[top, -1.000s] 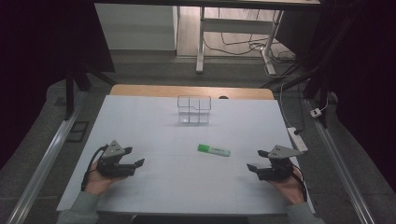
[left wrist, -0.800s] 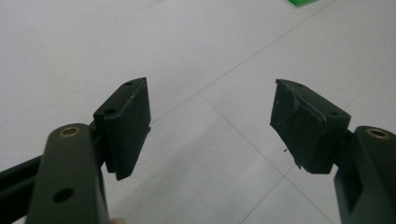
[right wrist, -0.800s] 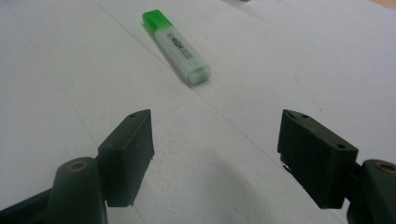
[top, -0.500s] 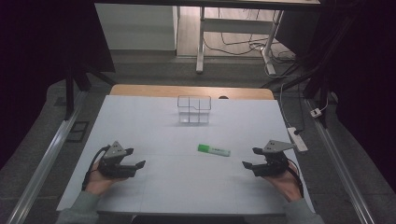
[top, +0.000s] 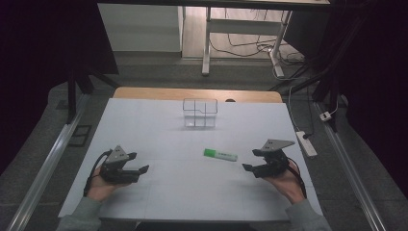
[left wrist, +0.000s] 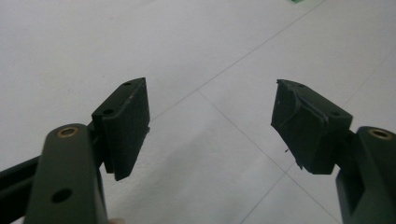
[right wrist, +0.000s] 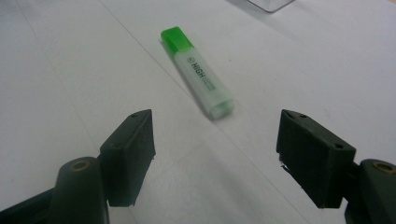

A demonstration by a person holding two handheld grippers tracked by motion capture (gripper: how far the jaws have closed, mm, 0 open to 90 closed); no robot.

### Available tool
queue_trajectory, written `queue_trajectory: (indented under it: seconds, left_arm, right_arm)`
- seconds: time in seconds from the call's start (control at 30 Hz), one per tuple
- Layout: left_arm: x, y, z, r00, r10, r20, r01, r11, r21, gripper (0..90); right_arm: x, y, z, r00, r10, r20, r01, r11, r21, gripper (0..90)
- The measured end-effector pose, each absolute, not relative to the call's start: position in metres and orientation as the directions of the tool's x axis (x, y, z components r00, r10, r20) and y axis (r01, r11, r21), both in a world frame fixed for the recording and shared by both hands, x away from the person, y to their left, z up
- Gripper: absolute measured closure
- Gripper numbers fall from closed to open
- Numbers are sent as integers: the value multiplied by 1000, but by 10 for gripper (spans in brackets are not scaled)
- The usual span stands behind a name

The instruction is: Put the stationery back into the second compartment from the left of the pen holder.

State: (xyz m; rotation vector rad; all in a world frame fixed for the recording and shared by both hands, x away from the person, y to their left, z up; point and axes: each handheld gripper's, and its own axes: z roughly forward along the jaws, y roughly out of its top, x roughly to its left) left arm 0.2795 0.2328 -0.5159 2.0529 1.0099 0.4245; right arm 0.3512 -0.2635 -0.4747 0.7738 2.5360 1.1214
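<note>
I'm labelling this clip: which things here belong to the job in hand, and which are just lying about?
In the job:
- green highlighter, lying flat ahead of the open right gripper

Lying about:
- clear divided container, farther up the table
- left gripper, open over bare table
- power strip on the floor

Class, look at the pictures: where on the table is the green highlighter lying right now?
In the high view the green highlighter lies flat on the white table, right of centre, just ahead of the open right gripper and nearer the person than the clear box.
</note>
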Motion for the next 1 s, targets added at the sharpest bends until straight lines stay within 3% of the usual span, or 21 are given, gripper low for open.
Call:
queue_trajectory:
  seconds: [1.0]
  left_arm:
    - [278, 227, -519, 632, 775, -25, 521, -400, 754, 279]
  right_arm:
    - [390, -181, -471, -909, 416, -41, 295, 707, 642, 267]
